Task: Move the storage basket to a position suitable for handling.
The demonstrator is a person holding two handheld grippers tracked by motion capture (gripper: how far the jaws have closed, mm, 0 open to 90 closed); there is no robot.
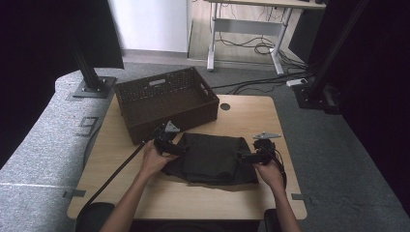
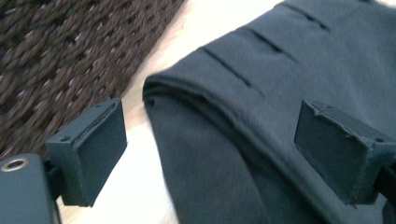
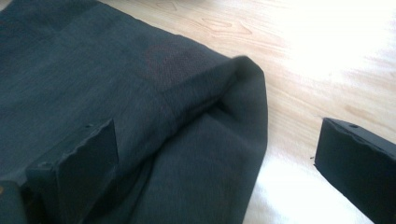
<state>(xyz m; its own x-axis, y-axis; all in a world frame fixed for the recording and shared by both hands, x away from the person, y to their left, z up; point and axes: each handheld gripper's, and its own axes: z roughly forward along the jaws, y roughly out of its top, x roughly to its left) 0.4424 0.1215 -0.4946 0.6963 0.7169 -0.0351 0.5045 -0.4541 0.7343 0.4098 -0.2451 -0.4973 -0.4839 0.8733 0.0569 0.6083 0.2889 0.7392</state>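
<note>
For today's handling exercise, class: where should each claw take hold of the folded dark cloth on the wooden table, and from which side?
Probably at its two outer folded edges. The folded dark cloth lies flat, so only its layered edges give the jaws something to close over. The open left claw already straddles the edge nearest the brown woven basket; the open right claw straddles the opposite edge. Come in low from each side.

Dark grey garment, folded into a rough rectangle, lying flat on the wooden counter just in front of the brown woven basket; folded edges rounded, slightly rumpled.
</note>
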